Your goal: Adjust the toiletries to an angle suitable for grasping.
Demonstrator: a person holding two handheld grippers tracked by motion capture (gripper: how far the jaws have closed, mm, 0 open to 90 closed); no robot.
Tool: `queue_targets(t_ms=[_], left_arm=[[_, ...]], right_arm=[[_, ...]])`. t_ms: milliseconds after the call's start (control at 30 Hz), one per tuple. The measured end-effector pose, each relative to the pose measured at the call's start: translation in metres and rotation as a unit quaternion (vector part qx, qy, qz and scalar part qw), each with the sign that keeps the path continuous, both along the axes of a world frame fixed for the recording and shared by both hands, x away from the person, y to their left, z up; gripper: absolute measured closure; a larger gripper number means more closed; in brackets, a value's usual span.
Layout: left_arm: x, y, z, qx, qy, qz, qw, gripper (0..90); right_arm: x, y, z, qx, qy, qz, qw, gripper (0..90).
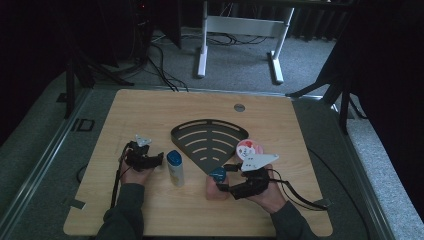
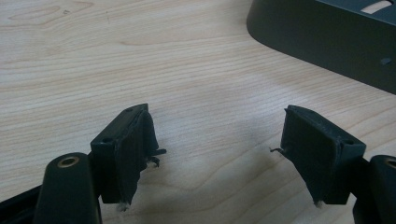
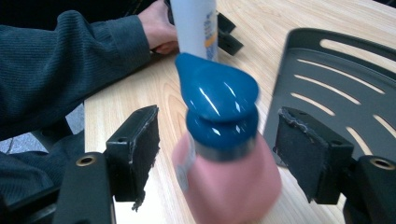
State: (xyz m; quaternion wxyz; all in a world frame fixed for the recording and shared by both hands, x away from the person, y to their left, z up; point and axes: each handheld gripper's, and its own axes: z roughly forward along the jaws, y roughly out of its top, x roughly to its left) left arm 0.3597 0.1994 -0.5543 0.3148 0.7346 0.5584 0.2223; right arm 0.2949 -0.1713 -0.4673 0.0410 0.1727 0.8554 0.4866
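A pink bottle with a blue pump cap (image 3: 219, 140) stands upright between the jaws of my right gripper (image 3: 217, 154), which is open with a gap on each side. In the high view that bottle (image 1: 218, 184) is near the table's front, at the tip of a dark slotted fan-shaped tray (image 1: 210, 137), with my right gripper (image 1: 226, 179) around it. A white bottle with a blue cap (image 1: 175, 167) stands left of centre. My left gripper (image 1: 159, 159) rests just left of it, open and empty (image 2: 217, 154) over bare wood.
A small round tub with a red and white lid (image 1: 249, 148) sits by the tray's right edge. The tray's dark rim (image 2: 322, 42) lies ahead of my left gripper. A person's sleeve (image 3: 60, 60) and hand lie behind the white bottle (image 3: 196, 28).
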Motion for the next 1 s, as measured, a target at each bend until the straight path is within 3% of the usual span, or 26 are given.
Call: queue_targets(t_ms=[267, 367, 500, 633, 1000], left_arm=[[0.0, -0.002, -0.002, 0.003, 0.002, -0.004, 1.0, 24.2], [0.0, -0.003, -0.002, 0.003, 0.001, -0.004, 1.0, 24.2], [0.0, -0.003, -0.002, 0.004, 0.003, -0.007, 1.0, 24.2], [0.0, -0.003, -0.002, 0.005, 0.003, -0.008, 1.0, 24.2], [0.0, -0.003, -0.002, 0.003, 0.003, -0.01, 0.9999, 24.2]], right_arm=[[0.007, 0.017, -0.008, -0.005, -0.004, 0.009, 0.9999, 33.3], [0.007, 0.019, -0.01, -0.016, -0.012, 0.005, 0.9998, 43.1], [0.007, 0.016, -0.009, -0.012, -0.019, 0.001, 0.9998, 48.8], [0.002, 0.014, -0.005, -0.021, -0.044, 0.0, 0.9988, 52.5], [0.001, -0.007, -0.004, -0.029, -0.05, -0.016, 0.9982, 52.7]])
